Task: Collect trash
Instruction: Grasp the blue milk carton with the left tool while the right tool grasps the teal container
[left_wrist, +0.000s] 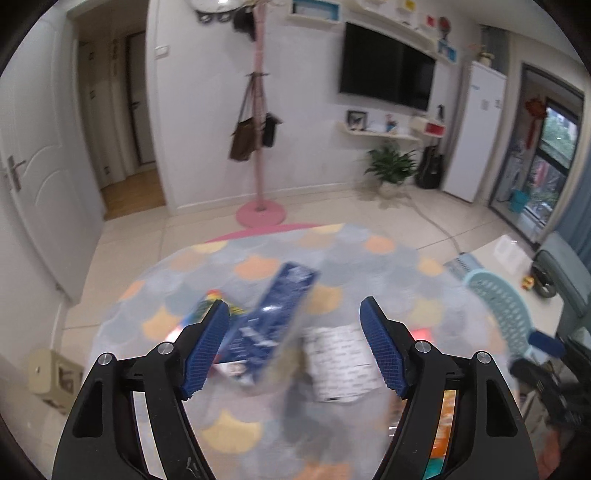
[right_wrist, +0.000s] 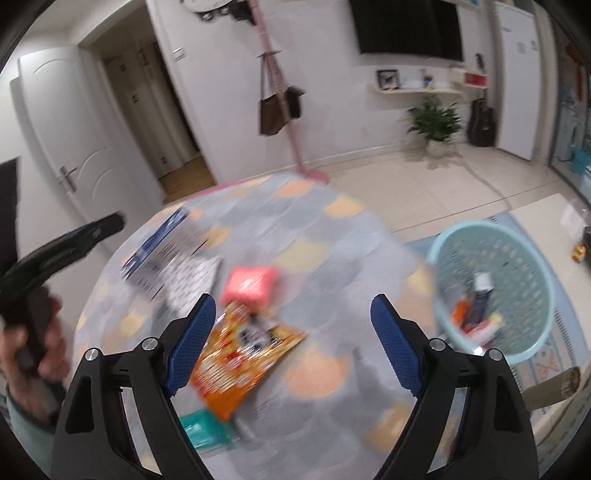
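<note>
Trash lies on a round table with a scale-pattern cloth (left_wrist: 258, 258). In the left wrist view my left gripper (left_wrist: 295, 347) is open and empty above a dark blue wrapper (left_wrist: 273, 317) and a white printed paper (left_wrist: 340, 358). In the right wrist view my right gripper (right_wrist: 291, 339) is open and empty above an orange snack bag (right_wrist: 243, 358), with a pink packet (right_wrist: 247, 284) beyond it and a teal packet (right_wrist: 203, 428) below. The blue wrapper (right_wrist: 159, 240) lies far left. A light blue basket (right_wrist: 495, 284) right of the table holds several pieces of trash. Both views are blurred.
The left gripper and hand show at the left of the right wrist view (right_wrist: 55, 254). A pink coat stand (left_wrist: 260, 147) with bags stands beyond the table. A potted plant (left_wrist: 391, 166), a white fridge (left_wrist: 476, 129), a wall TV (left_wrist: 384, 74) and an open door (left_wrist: 37, 166) surround the tiled floor.
</note>
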